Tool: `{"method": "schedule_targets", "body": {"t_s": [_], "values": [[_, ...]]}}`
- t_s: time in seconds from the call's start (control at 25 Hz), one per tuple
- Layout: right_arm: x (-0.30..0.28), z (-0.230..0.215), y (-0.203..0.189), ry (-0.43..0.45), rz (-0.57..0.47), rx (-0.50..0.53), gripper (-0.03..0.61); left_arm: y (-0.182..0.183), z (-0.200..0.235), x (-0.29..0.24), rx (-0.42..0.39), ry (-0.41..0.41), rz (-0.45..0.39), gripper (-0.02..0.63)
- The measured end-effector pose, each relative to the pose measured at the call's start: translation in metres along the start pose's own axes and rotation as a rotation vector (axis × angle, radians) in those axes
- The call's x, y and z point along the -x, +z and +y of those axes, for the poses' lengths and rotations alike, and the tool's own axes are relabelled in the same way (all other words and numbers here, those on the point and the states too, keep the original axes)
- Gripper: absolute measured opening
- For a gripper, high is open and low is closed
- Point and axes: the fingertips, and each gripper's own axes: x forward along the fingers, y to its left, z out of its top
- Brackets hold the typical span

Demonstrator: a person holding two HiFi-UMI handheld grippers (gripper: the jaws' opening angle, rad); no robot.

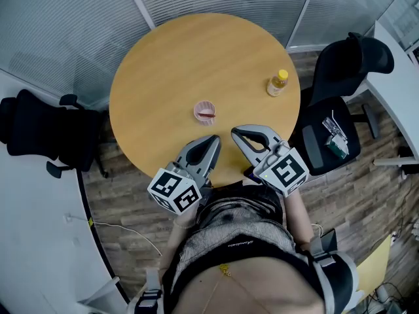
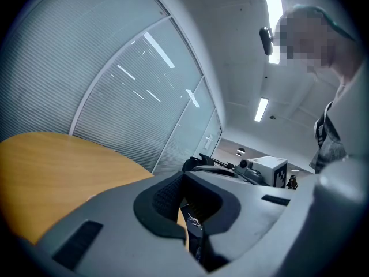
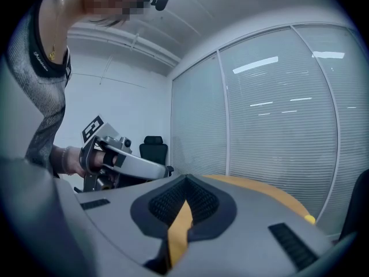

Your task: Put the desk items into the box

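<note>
Left hand-held gripper [image 1: 215, 138]: jaws closed tip to tip, nothing between them; held over the near edge of the desk.
Right hand-held gripper [image 1: 236, 133]: jaws pressed together, empty; just beside the left one, tips angled toward it.
Desk [image 1: 183, 57]: round, wooden top.
Small pink round item [image 1: 205, 112]: on the desk, just beyond both gripper tips.
Yellow bottle [image 1: 277, 82]: upright near the desk's right edge, well apart from the pink item.
Black office chair [image 1: 340, 103]: right of the desk, an object lying on its seat.
</note>
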Motion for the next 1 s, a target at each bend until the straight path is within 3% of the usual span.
{"method": "schedule_targets", "body": {"t_s": [0.16, 0.6, 1.0], "values": [[0.002, -0.002, 0.000, -0.015, 0.017, -0.035, 0.021, -0.002, -0.003, -0.002, 0.002, -0.003, 0.000, 0.002], [0.006, -0.004, -0.010, 0.020, 0.021, 0.022, 0.021, -0.005, -0.007, -0.008, -0.003, -0.001, 0.010, 0.002], [0.010, -0.005, -0.010, -0.004, 0.044, -0.056, 0.021, -0.004, -0.010, -0.009, -0.008, -0.010, 0.018, 0.002]]}}
